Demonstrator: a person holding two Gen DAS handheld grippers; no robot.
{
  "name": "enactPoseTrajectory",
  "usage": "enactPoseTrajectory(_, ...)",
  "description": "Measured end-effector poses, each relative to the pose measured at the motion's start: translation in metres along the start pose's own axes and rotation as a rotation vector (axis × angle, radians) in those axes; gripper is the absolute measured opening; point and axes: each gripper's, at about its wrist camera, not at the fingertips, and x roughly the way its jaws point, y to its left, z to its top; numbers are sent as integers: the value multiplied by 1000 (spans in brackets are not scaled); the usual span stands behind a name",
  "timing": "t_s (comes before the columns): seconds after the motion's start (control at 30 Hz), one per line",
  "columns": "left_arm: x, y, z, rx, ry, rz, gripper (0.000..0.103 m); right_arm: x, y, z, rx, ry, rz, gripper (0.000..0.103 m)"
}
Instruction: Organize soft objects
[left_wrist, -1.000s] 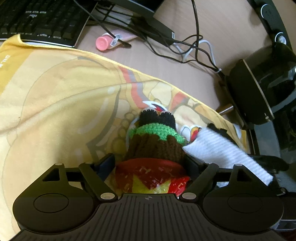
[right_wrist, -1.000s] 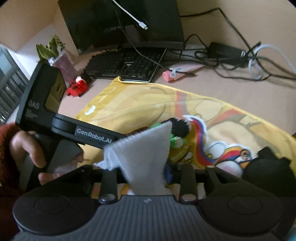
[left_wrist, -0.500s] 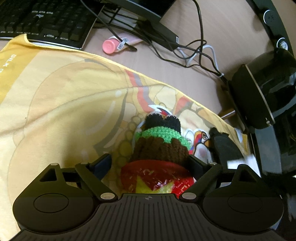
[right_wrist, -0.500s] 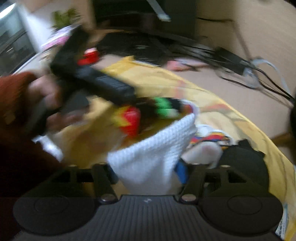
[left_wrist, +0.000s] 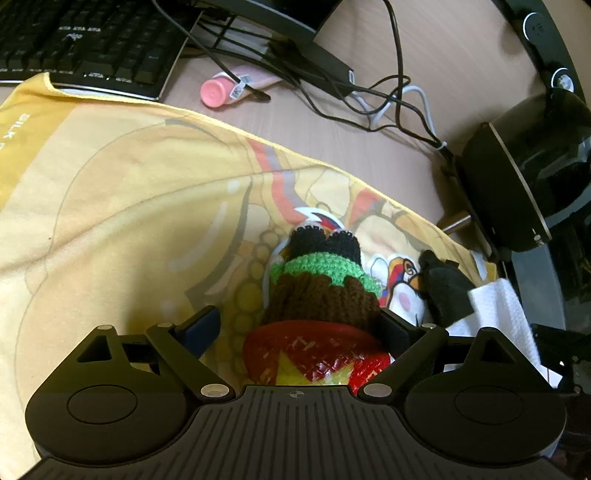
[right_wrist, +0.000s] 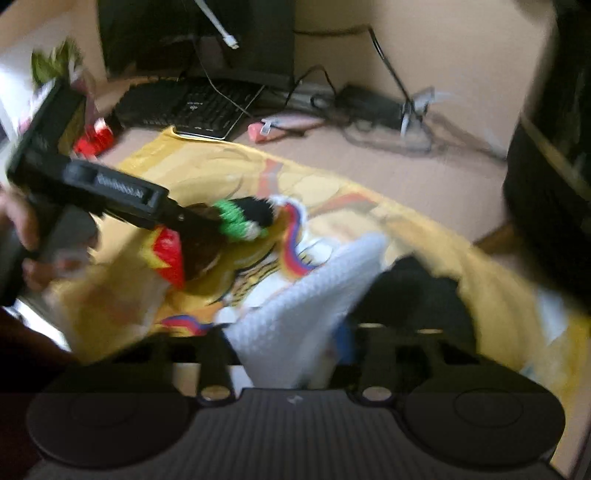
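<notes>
White cloth (right_wrist: 295, 314) swung right; left gripper (left_wrist: 299, 325) still clamps crochet toy (left_wrist: 321, 291).

Crocheted soft toy (left_wrist: 317, 284): black top, bright green band, dark brown body, glossy red base with yellow star-like points. Printed fabric cloth (left_wrist: 122, 192) under it: yellow ground, pale tan curves, red-grey stripe, cartoon figures in white, red, blue. White waffle-knit cloth (right_wrist: 295, 314). Black soft item (left_wrist: 445, 291). Pink-capped tube (left_wrist: 221, 88). Black keyboard (left_wrist: 85, 40). Bench (left_wrist: 369, 147): beige-pink.

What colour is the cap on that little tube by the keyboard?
Pink. The tube shows best in the left wrist view, lying beside the keyboard.
</notes>
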Motion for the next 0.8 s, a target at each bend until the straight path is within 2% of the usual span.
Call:
enactPoseTrajectory(0.07, -5, -1, 3, -25, -2, -16, 94, 4, 11, 0, -63, -1, -23, 13)
enactPoseTrajectory(0.2, -21, -9, 9, -57, -15, -120, 94, 22, 30, -4, -111, 74, 101, 14)
enactPoseTrajectory(0.37, -16, -14, 8, -177, 77, -434, 97, 37, 41, -11, -137, 131, 110, 17)
enactPoseTrajectory(0.5, 5, -19, 4, -278, 171, -595, 97, 35, 39, -12, -142, 123, 86, 23)
enactPoseTrajectory(0.57, 10, -23, 4, -273, 181, -595, 97, 30, 37, -13, -132, 105, 66, 36)
enactPoseTrajectory(0.63, 5, -26, 6, -227, 161, -551, 97, 24, 32, -12, -105, 89, 59, 60)
enactPoseTrajectory(0.7, 0, -28, 9, -185, 136, -500, 97, 19, 21, -10, -33, 80, 87, 73)
enactPoseTrajectory(0.8, -11, -19, 16, -153, 70, -359, 100, 12, 5, -8, 77, 65, 129, 75)
